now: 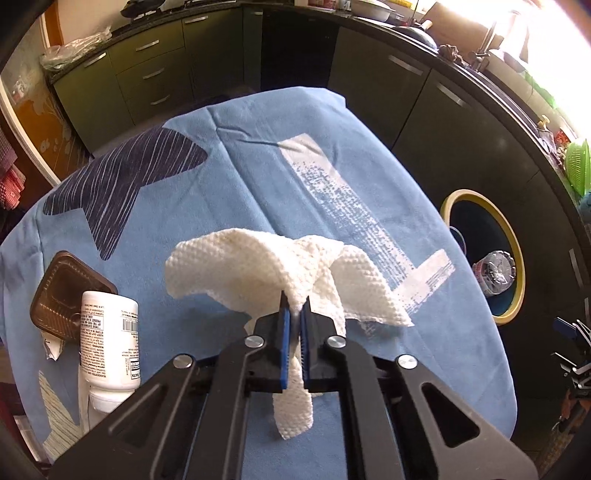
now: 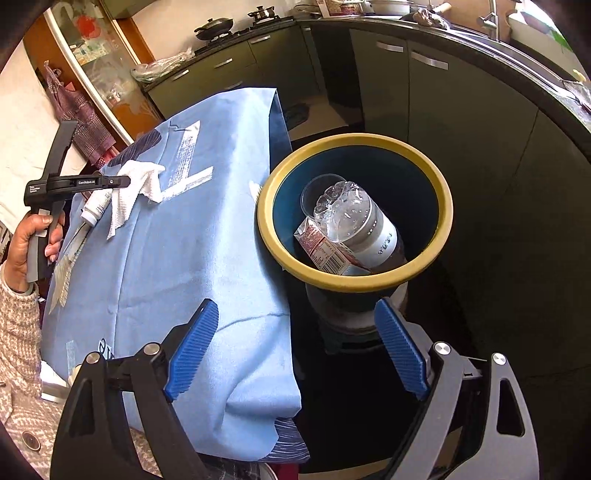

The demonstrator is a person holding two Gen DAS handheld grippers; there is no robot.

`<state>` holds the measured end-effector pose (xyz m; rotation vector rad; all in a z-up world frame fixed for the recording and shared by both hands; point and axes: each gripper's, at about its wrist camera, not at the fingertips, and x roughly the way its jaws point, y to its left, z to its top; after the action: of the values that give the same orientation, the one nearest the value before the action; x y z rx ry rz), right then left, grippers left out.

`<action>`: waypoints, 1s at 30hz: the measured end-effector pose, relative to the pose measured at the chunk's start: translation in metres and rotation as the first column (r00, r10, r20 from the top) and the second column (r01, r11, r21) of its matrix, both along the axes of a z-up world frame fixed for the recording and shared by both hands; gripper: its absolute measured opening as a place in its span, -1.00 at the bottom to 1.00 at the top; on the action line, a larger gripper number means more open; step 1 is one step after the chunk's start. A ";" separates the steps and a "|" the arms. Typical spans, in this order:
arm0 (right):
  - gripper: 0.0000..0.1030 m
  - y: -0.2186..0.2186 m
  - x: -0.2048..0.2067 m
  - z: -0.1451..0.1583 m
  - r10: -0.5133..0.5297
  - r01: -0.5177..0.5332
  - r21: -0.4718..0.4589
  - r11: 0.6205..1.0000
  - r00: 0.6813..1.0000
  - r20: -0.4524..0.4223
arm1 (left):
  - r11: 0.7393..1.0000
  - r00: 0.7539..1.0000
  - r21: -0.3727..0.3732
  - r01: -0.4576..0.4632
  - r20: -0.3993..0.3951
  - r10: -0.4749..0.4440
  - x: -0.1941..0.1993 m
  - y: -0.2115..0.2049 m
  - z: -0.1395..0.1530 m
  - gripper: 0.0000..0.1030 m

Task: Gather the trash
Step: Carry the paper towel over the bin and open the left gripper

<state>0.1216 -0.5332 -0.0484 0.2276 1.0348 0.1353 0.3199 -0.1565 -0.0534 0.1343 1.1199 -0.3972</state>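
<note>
One paper towel [image 1: 291,273] is pinched between the blue fingers [image 1: 284,325] of the left gripper [image 1: 295,314], its ends flopping out to both sides and a strip hanging down below them. From the right wrist view the towel [image 2: 138,184] sits at the tip of that gripper [image 2: 123,181], just above the desk [image 2: 177,258], which is covered by a blue cloth with white and navy print. The left hand [image 2: 27,243] grips the handle with the tool held level, pointing across the desk toward the bin side.

Beside the towel, nearer the left edge, a white bottle [image 1: 109,332] lies on the cloth, with a brown tray [image 1: 66,291] touching it behind.

The right gripper [image 2: 295,332] hangs with its fingers [image 2: 194,347] spread wide, holding nothing, above the desk's corner and the bin [image 2: 354,280]. The bin, yellow-rimmed and blue inside, stands just beside the desk edge and holds a clear plastic bottle [image 2: 354,225], a carton [image 2: 321,251] and a clear cup [image 2: 314,188].

Dark green kitchen cabinets [image 2: 424,92] curve around behind, with a stove and pan [image 2: 214,26] on the far counter.
</note>
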 end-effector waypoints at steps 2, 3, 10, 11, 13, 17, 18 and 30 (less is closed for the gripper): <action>0.66 -0.001 -0.001 0.001 -0.007 0.007 -0.010 1.000 1.000 0.003 | 0.999 0.999 -0.015 0.033 0.021 -0.033 -0.008 -0.010 0.014 -0.91; 0.66 -0.002 -0.002 0.001 -0.011 0.012 -0.010 1.000 1.000 0.007 | 0.998 0.998 -0.023 0.057 0.036 -0.056 -0.014 -0.018 0.023 -0.91; 0.66 -0.013 -0.015 0.006 -0.060 0.060 -0.005 0.998 0.997 0.049 | 0.967 0.968 -0.101 0.235 0.113 -0.223 -0.045 -0.084 0.081 -0.91; 0.66 -0.015 -0.017 0.008 -0.065 0.065 -0.004 0.998 0.996 0.056 | 0.959 0.960 -0.103 0.264 0.126 -0.251 -0.050 -0.097 0.089 -0.91; 0.66 -0.017 -0.021 0.011 -0.072 0.073 -0.006 0.997 0.995 0.068 | 0.944 0.944 -0.109 0.312 0.147 -0.295 -0.057 -0.122 0.100 -0.91; 0.67 -0.022 -0.031 0.016 -0.086 0.087 -0.005 0.996 0.992 0.091 | 0.916 0.914 -0.104 0.386 0.174 -0.366 -0.064 -0.174 0.109 -0.91; 0.68 -0.023 -0.033 0.016 -0.089 0.090 -0.002 0.996 0.992 0.094 | 0.913 0.909 -0.096 0.397 0.176 -0.377 -0.064 -0.188 0.107 -0.91; 0.68 -0.034 -0.053 0.009 -0.110 0.108 0.025 0.994 0.991 0.081 | 0.904 0.899 0.004 0.428 0.093 -0.427 -0.025 -0.298 0.018 -0.77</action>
<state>0.0682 -0.5668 -0.0389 0.2942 0.9376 0.0556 0.2946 -0.4541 -0.0353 0.3851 0.9914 -0.7863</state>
